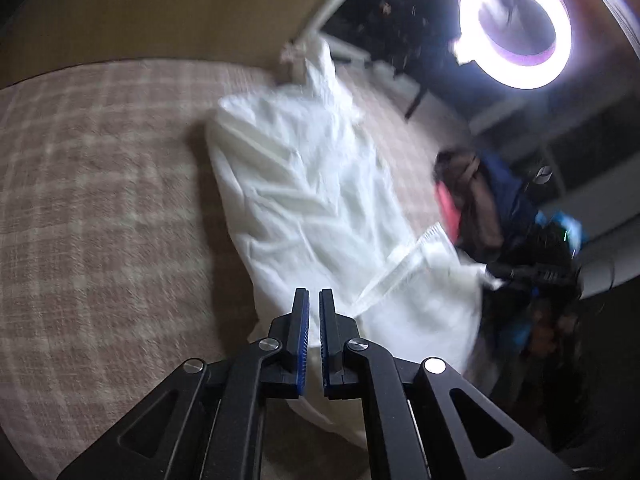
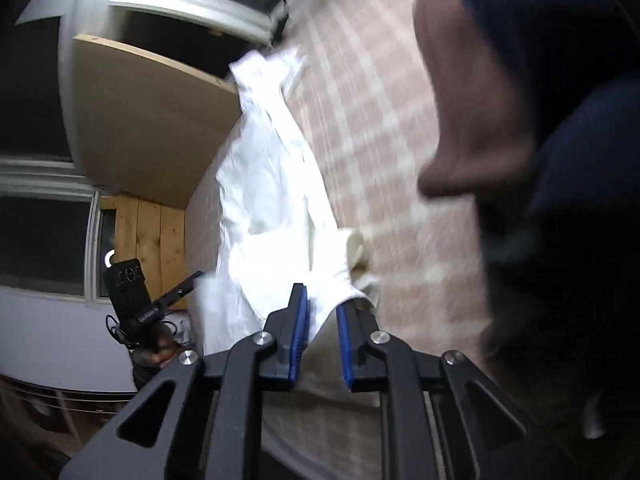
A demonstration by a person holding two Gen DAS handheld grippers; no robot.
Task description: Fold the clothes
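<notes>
limp, light white shirt (image 1: 312,200) sprawls on plaid bedspread (image 1: 100,200); left hand-held gripper (image 1: 314,300) nearly closed, empty; right hand-held gripper (image 2: 322,300) parted around its hem; edges offer best hold.

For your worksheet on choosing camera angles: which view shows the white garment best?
The left wrist view: the white garment lies nearly whole on the checked blanket. The right wrist view shows it narrower and more blurred, running up to the right gripper.

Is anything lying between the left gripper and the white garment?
Nothing visible does. The left gripper hangs directly over the white garment, jaws nearly closed and empty. The dark clothes pile sits off to the side.
</notes>
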